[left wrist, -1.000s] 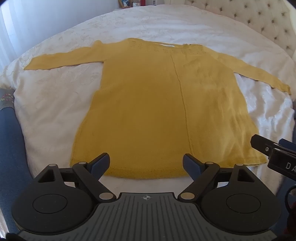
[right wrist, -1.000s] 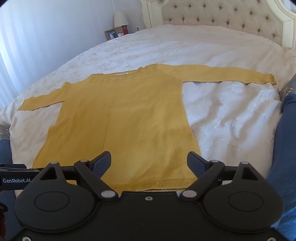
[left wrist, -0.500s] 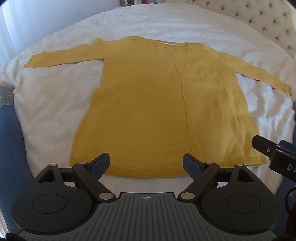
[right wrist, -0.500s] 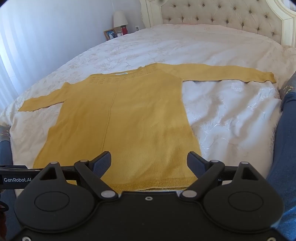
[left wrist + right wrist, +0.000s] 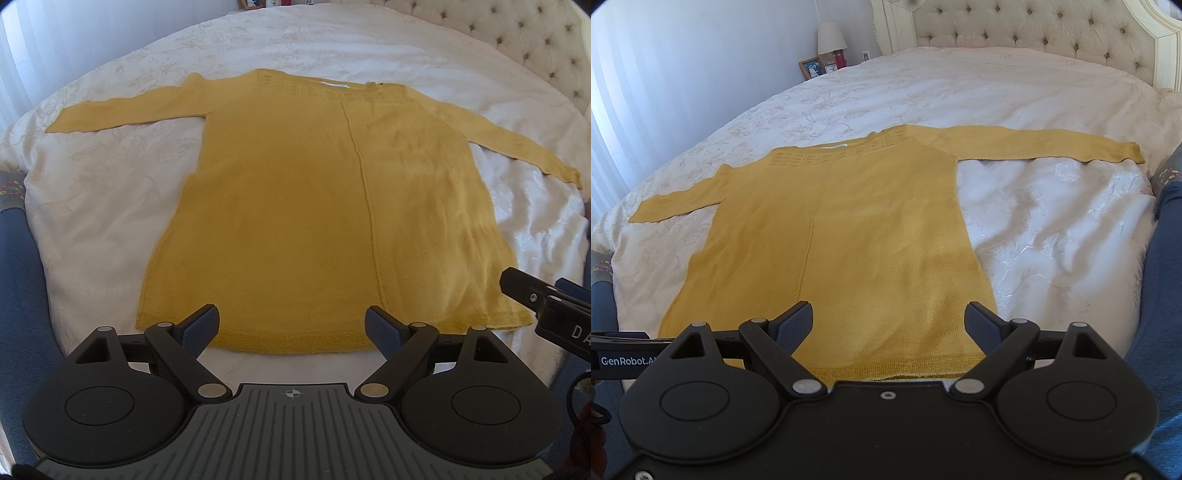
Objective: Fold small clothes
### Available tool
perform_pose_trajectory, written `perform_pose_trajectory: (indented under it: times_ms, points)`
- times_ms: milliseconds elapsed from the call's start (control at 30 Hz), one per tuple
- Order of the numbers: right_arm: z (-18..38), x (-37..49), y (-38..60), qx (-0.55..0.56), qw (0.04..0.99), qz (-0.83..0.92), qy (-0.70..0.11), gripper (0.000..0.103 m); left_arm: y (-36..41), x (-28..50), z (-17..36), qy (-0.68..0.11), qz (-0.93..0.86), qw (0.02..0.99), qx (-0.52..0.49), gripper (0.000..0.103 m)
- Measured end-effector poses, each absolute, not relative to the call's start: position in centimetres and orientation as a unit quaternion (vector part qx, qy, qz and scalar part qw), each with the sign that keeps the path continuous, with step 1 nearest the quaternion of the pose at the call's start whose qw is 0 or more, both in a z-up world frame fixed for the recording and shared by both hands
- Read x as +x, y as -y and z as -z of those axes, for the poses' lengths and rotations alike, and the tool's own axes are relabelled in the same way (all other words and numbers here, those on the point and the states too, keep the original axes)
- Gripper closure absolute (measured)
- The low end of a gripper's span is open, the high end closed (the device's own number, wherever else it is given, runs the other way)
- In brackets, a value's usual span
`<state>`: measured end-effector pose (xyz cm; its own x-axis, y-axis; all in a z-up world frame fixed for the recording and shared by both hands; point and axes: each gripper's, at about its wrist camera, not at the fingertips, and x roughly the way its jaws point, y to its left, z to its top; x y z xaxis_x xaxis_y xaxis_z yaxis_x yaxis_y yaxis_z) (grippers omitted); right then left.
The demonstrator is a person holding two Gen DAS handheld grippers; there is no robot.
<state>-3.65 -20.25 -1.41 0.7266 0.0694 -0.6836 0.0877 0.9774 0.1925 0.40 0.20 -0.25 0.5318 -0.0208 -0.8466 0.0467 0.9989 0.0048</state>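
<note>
Since a second ago the left gripper (image 5: 291, 326) has shifted slightly toward the sweater (image 5: 325, 221), so the collar sits a little lower in the left wrist view; the right wrist view is almost unchanged.

The sweater lies flat on the bed (image 5: 1052, 229), hem nearest both grippers, collar toward the headboard (image 5: 1034, 26). Both sleeves are spread straight out to the sides — one reaches toward the bed's left edge, the other toward its right edge. A raised seam runs from collar to hem down the middle of the body.

Left gripper: fingers spread wide, nothing between them, poised just short of the hem near its middle. Whether the fingertips touch the fabric cannot be told.

Right gripper (image 5: 888, 326): fingers equally wide apart, holding nothing, placed over the hem toward the sweater's right corner. Its side shows at the right edge of the left wrist view, beside that corner.

Past the sweater — at the bed's far left corner — stand a lamp (image 5: 831, 37) and a photo frame (image 5: 812, 68).
</note>
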Motion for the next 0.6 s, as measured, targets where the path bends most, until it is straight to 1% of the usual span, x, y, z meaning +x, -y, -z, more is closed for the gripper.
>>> perform_pose_trajectory:
  times_ms: [600]
  points:
    - [1.68, -2.94, 20.34, 0.12, 0.921, 0.0, -0.371, 0.013, -0.09, 0.98, 0.49, -0.486, 0.019, 0.874, 0.014, 0.017]
